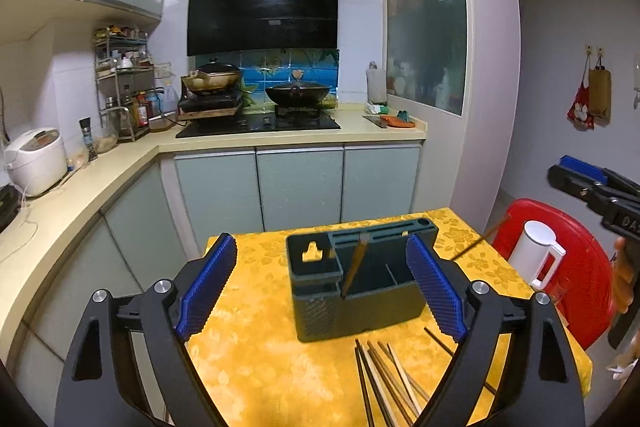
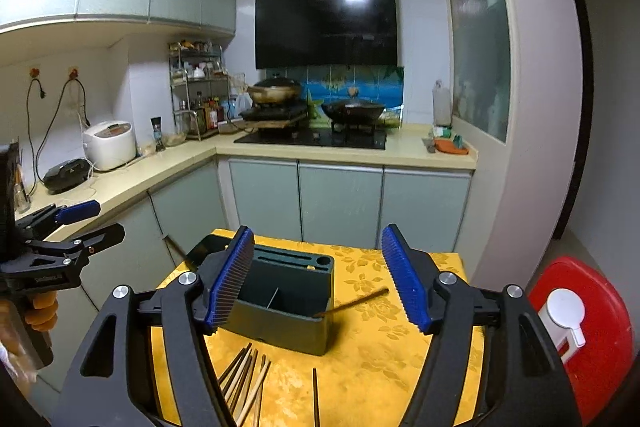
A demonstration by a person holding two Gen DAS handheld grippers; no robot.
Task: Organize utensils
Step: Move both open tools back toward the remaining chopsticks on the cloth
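Note:
A dark green utensil holder [image 1: 356, 283] stands on the yellow-clothed table [image 1: 256, 355]; it also shows in the right wrist view [image 2: 288, 307]. One chopstick [image 1: 354, 267] leans in a compartment of the holder, and in the right wrist view a chopstick [image 2: 352, 303] sticks out over its right corner. Several loose chopsticks [image 1: 388, 379] lie on the cloth in front of the holder, also seen in the right wrist view [image 2: 244, 383], with a single dark one [image 2: 315, 395] apart. My left gripper [image 1: 324, 291] is open and empty above the table. My right gripper [image 2: 320, 287] is open and empty above the holder.
A red stool [image 1: 560, 275] with a white kettle [image 1: 536, 247] stands right of the table. Kitchen counter [image 1: 80, 183] with a rice cooker [image 1: 36, 159], stove with woks [image 1: 296, 95] and cabinets lie behind. The table's edges are close on all sides.

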